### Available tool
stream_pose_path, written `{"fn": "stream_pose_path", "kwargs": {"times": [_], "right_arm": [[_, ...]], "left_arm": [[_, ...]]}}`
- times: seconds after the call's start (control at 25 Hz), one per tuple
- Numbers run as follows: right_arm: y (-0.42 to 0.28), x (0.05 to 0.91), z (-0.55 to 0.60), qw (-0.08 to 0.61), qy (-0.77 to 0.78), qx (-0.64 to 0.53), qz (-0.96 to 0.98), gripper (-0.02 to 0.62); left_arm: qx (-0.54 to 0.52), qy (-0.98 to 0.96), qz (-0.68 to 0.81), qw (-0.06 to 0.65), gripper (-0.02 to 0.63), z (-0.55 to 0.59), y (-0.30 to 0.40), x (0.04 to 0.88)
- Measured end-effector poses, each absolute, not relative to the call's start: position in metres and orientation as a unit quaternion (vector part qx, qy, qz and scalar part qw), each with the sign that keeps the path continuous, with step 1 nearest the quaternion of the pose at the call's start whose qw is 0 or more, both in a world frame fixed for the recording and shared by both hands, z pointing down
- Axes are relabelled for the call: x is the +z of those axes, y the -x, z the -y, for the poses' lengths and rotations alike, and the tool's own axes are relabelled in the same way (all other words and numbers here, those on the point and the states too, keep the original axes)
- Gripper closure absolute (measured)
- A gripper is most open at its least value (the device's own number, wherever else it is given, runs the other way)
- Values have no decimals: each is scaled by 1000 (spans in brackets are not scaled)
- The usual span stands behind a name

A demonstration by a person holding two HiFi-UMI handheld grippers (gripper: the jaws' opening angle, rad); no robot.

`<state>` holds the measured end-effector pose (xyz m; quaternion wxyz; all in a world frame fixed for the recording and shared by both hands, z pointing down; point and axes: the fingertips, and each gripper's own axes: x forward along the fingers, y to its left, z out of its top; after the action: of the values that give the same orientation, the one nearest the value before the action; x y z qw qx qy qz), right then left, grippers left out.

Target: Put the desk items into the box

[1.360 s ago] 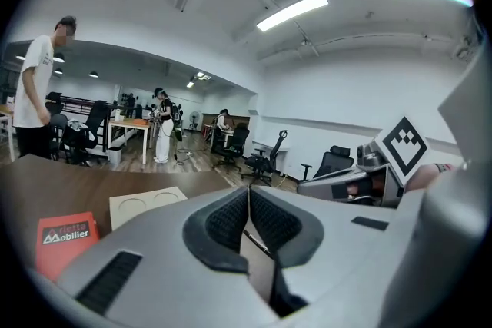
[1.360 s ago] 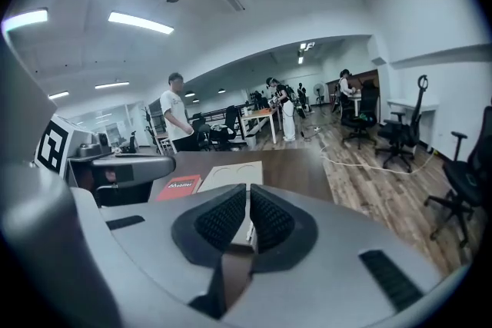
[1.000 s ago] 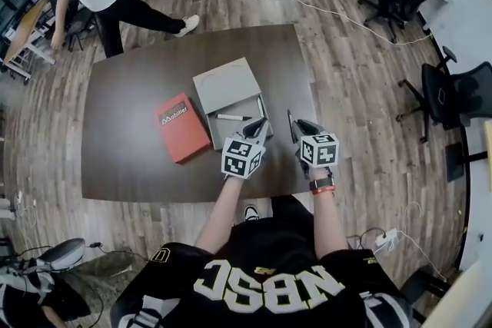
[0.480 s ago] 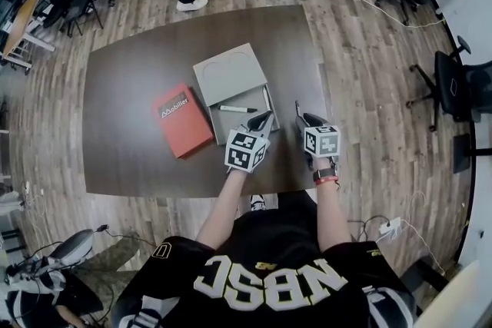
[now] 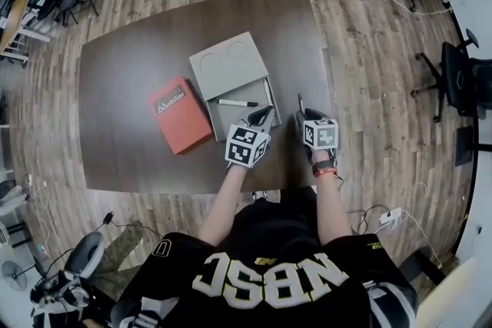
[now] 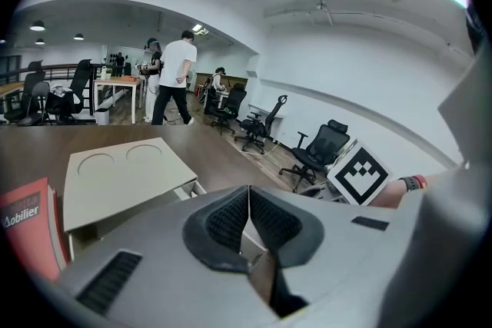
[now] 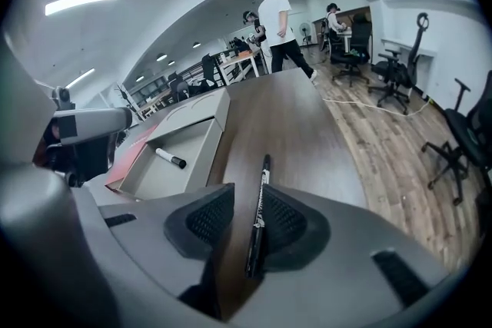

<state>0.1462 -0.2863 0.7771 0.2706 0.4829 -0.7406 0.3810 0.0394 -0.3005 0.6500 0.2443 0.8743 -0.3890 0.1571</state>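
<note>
Between the pads of the right gripper (image 7: 244, 200) lies the slim black pen with white lettering (image 7: 260, 203). It is flat on the dark brown table (image 5: 138, 73), lengthwise along the gap and close against the right-hand pad; right of centre in the head view.

Jaws have just been opening and now stand wide. Pads are not pressing, so the pen is not held.

Step, as I read it: grasp the pen.
- Lower until the pad tips nearly meet the tabletop.
- Centre the gap over the barrel.
- Close on its middle so it neither pivots nor rolls.
- Lift clear of the wall of the flat grey box (image 5: 227, 120). Its open tray sits just left of the pen, centre frame, with a white marker with black cap (image 5: 237, 102) lying inside.

Left gripper (image 6: 248, 192): pads together, nothing between them, by the tray's lower right corner. Keep it out of the drop path.

Red flat box (image 5: 179, 114): left of the tray.
</note>
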Motion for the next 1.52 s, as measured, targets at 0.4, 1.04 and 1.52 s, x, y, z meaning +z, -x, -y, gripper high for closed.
{"fn": "stream_pose_path", "kwargs": {"times": [0.4, 1.04, 1.52], "right_arm": [[-148, 799, 295, 300, -479, 378, 733, 484], [-152, 796, 298, 315, -474, 368, 735, 548], [-127, 749, 312, 297, -445, 347, 770, 547]], "left_arm": [[163, -860, 408, 261, 588, 310, -26, 665], [161, -857, 416, 259, 588, 308, -26, 668], [141, -851, 436, 258, 588, 308, -19, 656]]}}
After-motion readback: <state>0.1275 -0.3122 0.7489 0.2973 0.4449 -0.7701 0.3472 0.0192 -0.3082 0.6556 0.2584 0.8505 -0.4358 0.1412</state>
